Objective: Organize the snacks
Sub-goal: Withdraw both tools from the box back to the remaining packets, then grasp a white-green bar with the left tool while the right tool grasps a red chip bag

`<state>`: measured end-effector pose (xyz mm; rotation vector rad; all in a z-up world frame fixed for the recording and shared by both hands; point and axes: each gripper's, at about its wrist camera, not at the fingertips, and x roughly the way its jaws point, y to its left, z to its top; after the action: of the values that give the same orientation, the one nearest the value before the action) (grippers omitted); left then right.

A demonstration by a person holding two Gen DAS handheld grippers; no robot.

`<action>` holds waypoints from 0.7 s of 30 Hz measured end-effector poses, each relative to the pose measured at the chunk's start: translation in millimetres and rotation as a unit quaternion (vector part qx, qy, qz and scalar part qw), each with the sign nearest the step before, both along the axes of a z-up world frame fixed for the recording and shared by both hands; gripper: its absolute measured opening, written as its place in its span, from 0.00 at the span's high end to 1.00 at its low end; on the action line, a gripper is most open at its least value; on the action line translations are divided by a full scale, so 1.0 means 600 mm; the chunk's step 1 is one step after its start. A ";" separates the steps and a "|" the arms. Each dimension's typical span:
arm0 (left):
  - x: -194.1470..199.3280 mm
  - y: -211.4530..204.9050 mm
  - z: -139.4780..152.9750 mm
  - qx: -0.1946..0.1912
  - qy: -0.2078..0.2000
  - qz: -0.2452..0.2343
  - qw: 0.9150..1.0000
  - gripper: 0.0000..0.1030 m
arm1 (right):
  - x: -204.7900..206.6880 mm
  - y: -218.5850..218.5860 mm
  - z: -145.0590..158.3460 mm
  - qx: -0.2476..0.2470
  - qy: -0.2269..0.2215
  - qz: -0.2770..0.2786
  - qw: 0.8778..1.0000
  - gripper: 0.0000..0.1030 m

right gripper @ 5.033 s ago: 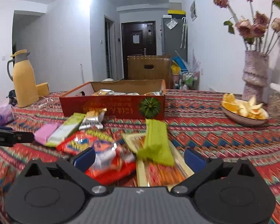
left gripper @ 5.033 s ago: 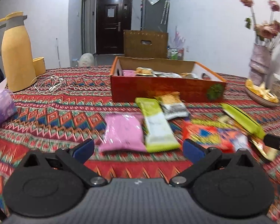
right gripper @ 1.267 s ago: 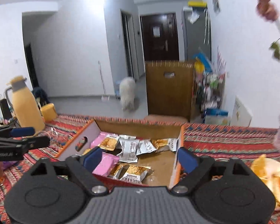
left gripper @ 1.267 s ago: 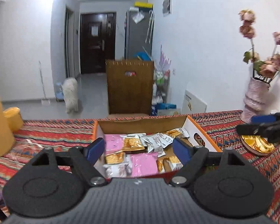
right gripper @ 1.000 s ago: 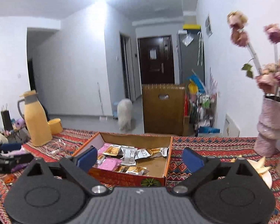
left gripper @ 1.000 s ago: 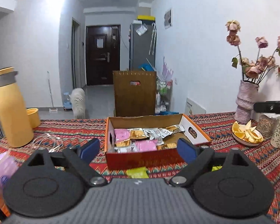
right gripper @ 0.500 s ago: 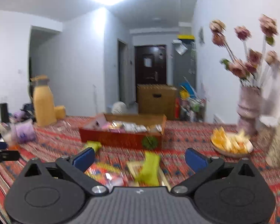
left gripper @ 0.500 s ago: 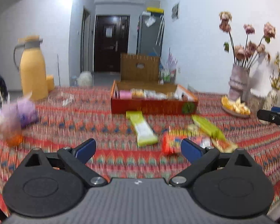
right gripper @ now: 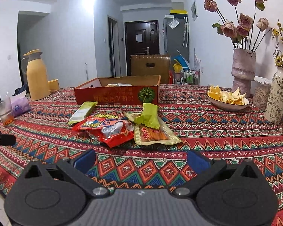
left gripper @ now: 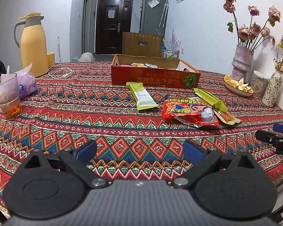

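Observation:
My left gripper [left gripper: 139,150] hovers open and empty over the patterned cloth near the table's front. Ahead lie a green-and-white bar [left gripper: 143,98], a red packet [left gripper: 188,113] and a green wrapper [left gripper: 209,98] resting on a tan stick packet [left gripper: 226,116]. Behind them stands the orange cardboard box [left gripper: 154,77] with several snacks inside. My right gripper [right gripper: 141,160] is open too, nothing between its fingers, a short way back from the red packet [right gripper: 105,130], tan packet [right gripper: 152,134], green wrapper [right gripper: 148,116] and bar [right gripper: 83,111]. The box [right gripper: 117,94] sits beyond.
On the left stand a yellow thermos [left gripper: 33,45], a glass [left gripper: 7,96], a purple tissue pack [left gripper: 26,84] and a white cable [left gripper: 60,73]. A bowl of orange peel [right gripper: 228,98] and two vases [right gripper: 243,69] [right gripper: 277,98] line the right wall.
Both grippers have drawn back from above the box and sunk toward the table's near side. The pink packet and a small snack that lay on the cloth are gone from it.

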<state>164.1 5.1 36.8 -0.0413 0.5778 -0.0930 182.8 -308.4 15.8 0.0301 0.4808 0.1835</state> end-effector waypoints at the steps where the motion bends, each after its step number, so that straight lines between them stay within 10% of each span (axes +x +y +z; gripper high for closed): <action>1: 0.004 -0.001 -0.001 0.001 0.003 0.000 1.000 0.03 | 0.003 -0.001 -0.001 0.002 0.000 -0.003 1.000 0.00; 12: 0.081 -0.007 -0.016 0.003 0.025 -0.002 1.000 0.03 | 0.070 0.007 -0.006 -0.006 0.001 0.022 1.000 0.00; 21: 0.186 -0.019 -0.023 0.005 0.026 -0.007 1.000 0.03 | 0.183 0.091 -0.009 -0.098 -0.014 0.151 0.984 0.01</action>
<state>275.7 -6.5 22.8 -0.0303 0.6299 -0.1033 292.9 -253.5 10.4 -0.2393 0.4720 0.4327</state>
